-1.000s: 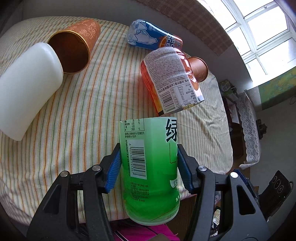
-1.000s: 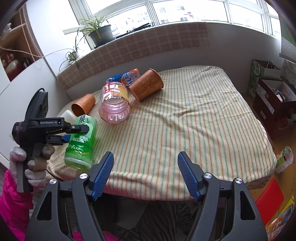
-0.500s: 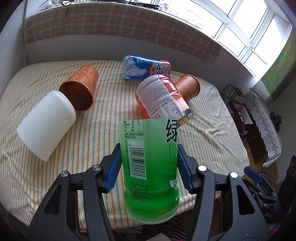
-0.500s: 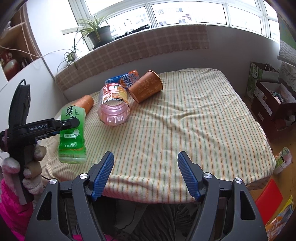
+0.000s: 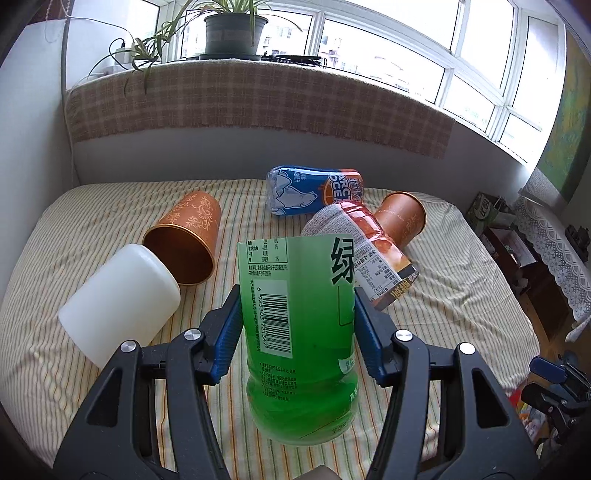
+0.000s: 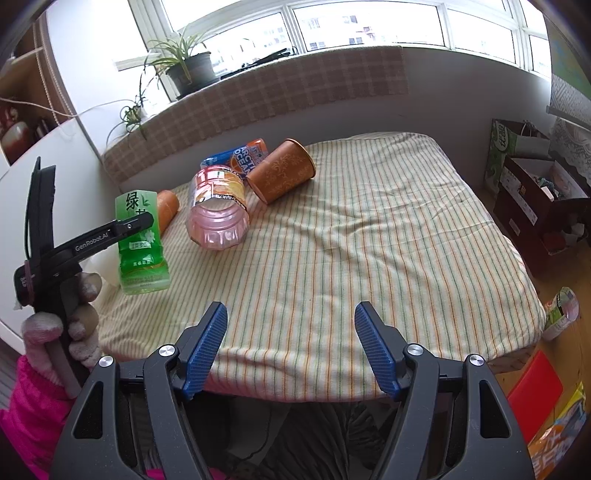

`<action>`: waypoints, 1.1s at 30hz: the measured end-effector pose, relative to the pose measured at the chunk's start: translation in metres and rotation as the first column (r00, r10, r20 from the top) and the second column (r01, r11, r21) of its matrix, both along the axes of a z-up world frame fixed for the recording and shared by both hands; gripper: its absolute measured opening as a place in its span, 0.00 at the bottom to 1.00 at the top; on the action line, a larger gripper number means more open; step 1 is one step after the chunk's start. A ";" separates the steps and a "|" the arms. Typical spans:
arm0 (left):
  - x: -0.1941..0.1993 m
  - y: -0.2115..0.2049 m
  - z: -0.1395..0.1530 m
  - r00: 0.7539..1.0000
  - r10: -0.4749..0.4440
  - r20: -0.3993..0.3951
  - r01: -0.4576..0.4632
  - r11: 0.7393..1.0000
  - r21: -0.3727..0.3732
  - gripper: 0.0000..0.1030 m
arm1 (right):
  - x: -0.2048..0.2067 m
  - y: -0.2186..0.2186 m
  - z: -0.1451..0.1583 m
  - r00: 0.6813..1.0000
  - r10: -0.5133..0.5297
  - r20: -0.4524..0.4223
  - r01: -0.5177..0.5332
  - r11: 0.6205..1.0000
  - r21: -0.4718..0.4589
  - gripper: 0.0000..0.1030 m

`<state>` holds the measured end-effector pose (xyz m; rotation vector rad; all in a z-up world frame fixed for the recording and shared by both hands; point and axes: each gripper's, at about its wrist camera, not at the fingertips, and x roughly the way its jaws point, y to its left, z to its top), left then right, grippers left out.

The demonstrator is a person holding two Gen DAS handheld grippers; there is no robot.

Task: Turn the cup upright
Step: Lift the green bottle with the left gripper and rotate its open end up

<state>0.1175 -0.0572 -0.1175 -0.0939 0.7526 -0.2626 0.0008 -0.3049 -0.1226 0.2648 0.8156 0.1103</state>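
Observation:
My left gripper (image 5: pixel 297 328) is shut on a green cup cut from a tea bottle (image 5: pixel 299 332) and holds it nearly upright, open end up, above the front left corner of the striped bed (image 6: pixel 369 236). The same cup shows in the right wrist view (image 6: pixel 142 243), clear of the bed. My right gripper (image 6: pixel 290 347) is open and empty at the bed's front edge. Several other cups lie on their sides: a white one (image 5: pixel 118 299), an orange patterned one (image 5: pixel 184 240), a pink one (image 6: pixel 218 218), a blue one (image 5: pixel 314 188) and a copper one (image 6: pixel 282 175).
A padded window ledge (image 5: pixel 258 99) with a potted plant (image 5: pixel 236 29) runs behind the bed. Boxes and bags (image 6: pixel 532 184) stand on the floor to the right. The right half of the bed holds nothing but the sheet.
My left gripper has lifted the green cup off the bed and turned it from lying to nearly upright. The right gripper has not moved.

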 end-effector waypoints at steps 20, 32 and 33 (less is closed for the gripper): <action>-0.031 -0.003 -0.010 0.998 -0.038 0.051 0.038 0.999 0.014 0.56 | -0.002 0.007 0.006 1.000 -0.002 0.010 0.002 1.000 -0.002 0.69; -0.053 -0.002 -0.009 0.996 -0.093 0.014 0.094 0.995 -0.022 0.56 | 0.001 0.022 0.009 1.000 0.025 0.017 -0.025 1.000 -0.009 0.69; -0.054 -0.003 -0.008 0.995 -0.100 0.015 0.100 0.995 -0.020 0.56 | 0.001 0.023 0.009 0.999 0.027 0.018 -0.027 1.000 -0.009 0.69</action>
